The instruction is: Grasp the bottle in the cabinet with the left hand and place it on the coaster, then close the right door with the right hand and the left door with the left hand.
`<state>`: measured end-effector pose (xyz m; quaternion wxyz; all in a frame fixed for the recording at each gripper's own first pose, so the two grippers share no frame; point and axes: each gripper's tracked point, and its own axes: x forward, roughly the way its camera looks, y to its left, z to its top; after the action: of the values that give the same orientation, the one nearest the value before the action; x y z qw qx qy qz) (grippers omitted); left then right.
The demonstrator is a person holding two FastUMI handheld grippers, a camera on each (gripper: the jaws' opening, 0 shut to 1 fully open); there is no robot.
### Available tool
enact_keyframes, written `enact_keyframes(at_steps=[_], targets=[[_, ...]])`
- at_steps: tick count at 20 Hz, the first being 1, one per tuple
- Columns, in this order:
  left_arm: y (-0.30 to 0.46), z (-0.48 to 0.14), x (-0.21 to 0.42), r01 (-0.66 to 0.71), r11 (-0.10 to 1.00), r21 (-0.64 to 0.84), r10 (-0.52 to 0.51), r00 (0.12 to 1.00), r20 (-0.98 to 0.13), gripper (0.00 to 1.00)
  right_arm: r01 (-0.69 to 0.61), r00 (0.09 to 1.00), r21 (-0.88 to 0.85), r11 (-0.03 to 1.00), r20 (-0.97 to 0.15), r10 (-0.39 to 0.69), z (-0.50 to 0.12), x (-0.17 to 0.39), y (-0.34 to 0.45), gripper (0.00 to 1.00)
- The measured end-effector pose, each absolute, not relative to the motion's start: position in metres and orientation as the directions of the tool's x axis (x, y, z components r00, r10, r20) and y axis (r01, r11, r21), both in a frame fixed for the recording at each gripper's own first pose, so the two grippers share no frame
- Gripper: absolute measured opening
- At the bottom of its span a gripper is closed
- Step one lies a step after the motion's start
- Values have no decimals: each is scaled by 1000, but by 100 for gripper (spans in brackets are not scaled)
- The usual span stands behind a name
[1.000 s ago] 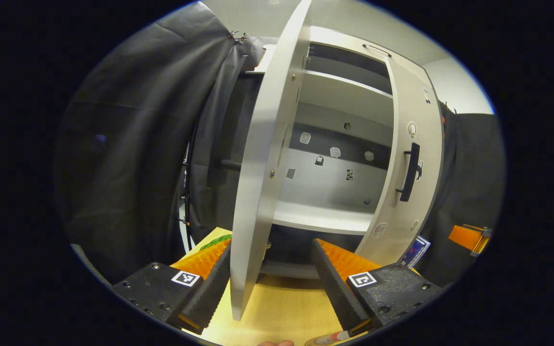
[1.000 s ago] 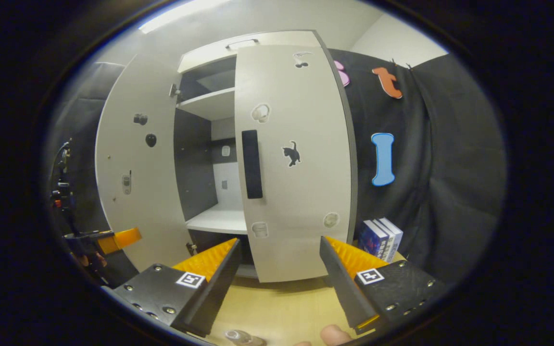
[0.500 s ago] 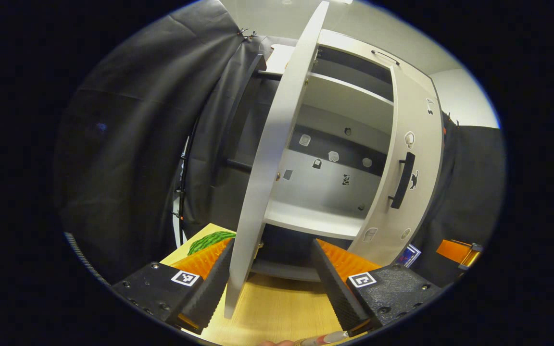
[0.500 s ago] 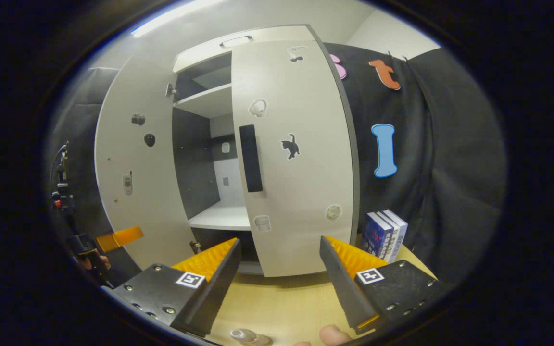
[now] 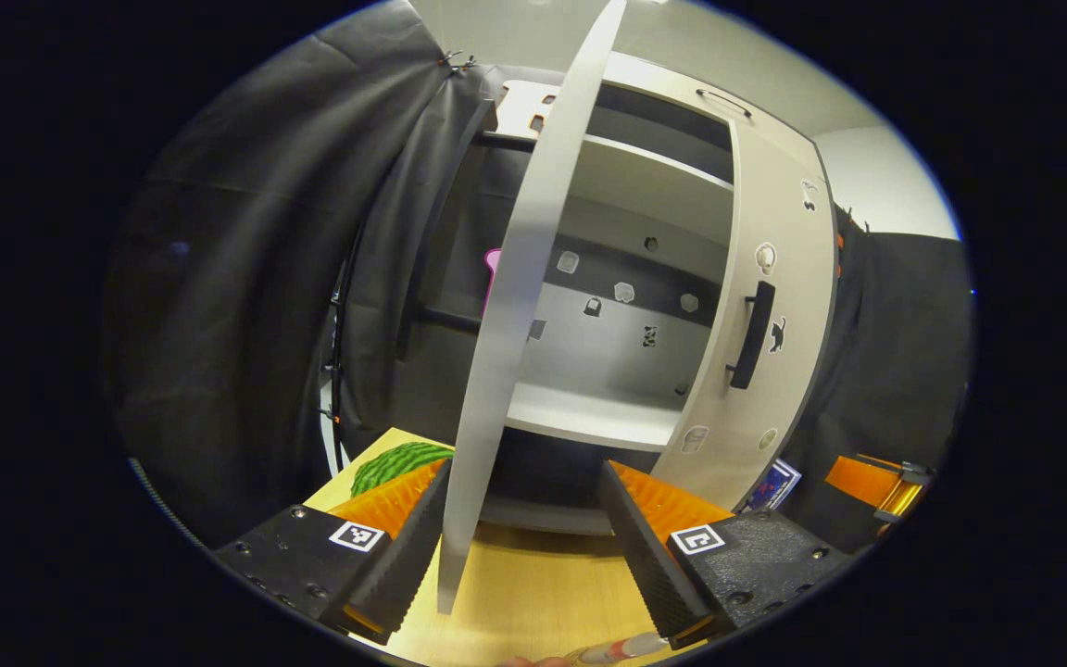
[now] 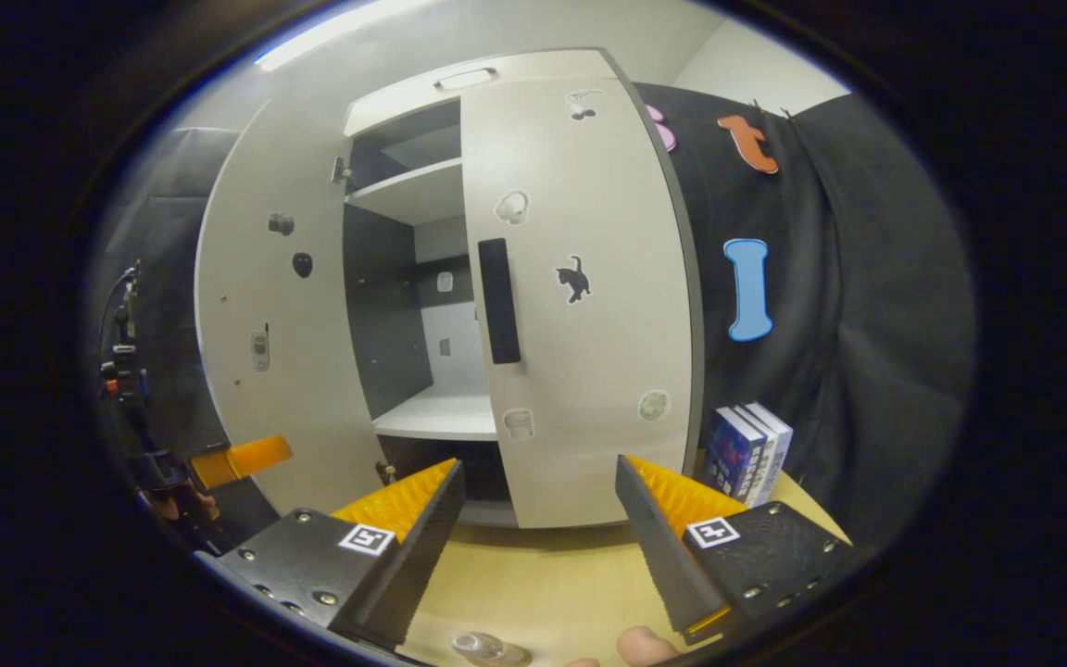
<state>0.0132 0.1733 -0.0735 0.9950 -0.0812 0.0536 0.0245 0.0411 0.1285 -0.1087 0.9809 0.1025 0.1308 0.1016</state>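
In the left gripper view, the left gripper (image 5: 524, 547) is hanging with fingers spread and empty astride the edge of the left door (image 5: 515, 306); that edge could be catching a finger if the push comes off-line. Farther right, the right door (image 6: 580, 296) is standing nearly shut, the right gripper (image 6: 538, 547) released before it. The bottle (image 6: 487, 648) is sitting out on the table (image 6: 543, 584), where a low sweep risks toppling it.

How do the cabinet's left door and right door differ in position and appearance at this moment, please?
The right door is almost shut, while the left door stands wide open. In the right gripper view, the right door shows its outer face with a dark handle; the left door shows its inner face, with no handle seen on it. Both are pale panels carrying small stickers.
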Motion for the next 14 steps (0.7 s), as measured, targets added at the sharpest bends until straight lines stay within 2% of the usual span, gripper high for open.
enact_keyframes(at_steps=[7, 8, 9, 14], targets=[[165, -76, 8, 38, 988, -147, -55, 991, -118, 96, -153, 947, 261, 953, -238, 217, -108, 39, 128, 99], [161, -76, 8, 52, 987, -150, -70, 990, -121, 92, -153, 946, 268, 951, -240, 220, -107, 38, 130, 99], [157, -76, 8, 62, 987, -151, -81, 989, -125, 97, -154, 944, 277, 949, -241, 223, -106, 38, 130, 99], [151, -78, 8, 79, 989, -125, -96, 986, -136, 96, -142, 948, 281, 949, -238, 213, -102, 38, 125, 99]])
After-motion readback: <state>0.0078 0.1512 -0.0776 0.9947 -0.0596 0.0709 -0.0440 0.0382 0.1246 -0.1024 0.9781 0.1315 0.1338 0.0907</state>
